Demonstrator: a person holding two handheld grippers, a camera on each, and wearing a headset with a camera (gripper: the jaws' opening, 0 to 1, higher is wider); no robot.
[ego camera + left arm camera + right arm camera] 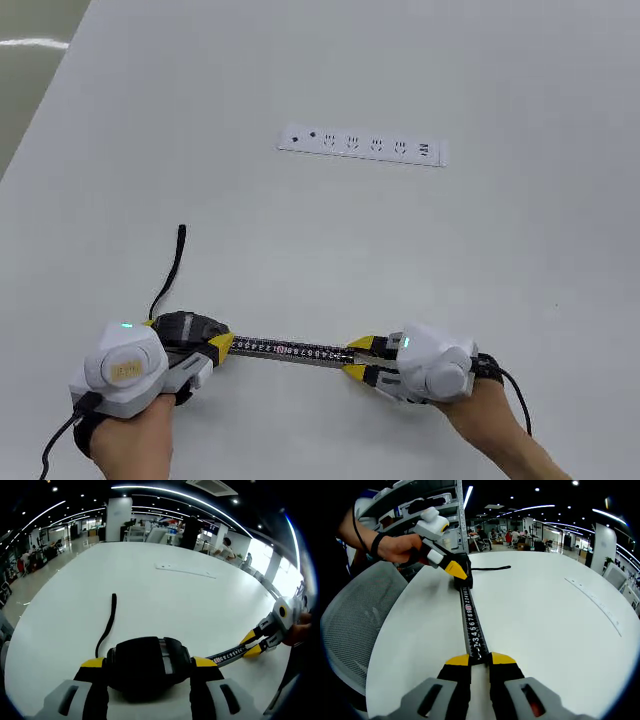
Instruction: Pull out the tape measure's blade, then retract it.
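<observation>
The left claw (148,662) is clamped around the black tape measure (188,327), low over the white bench (420,260). The right claw (474,659) pinches the end of the blade (471,622), stretched out between them. A power strip (362,145) lies well beyond.

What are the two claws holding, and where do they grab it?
The left claw squeezes the tape measure's black case by its sides. The right claw pinches the pulled-out blade at its end.
</observation>
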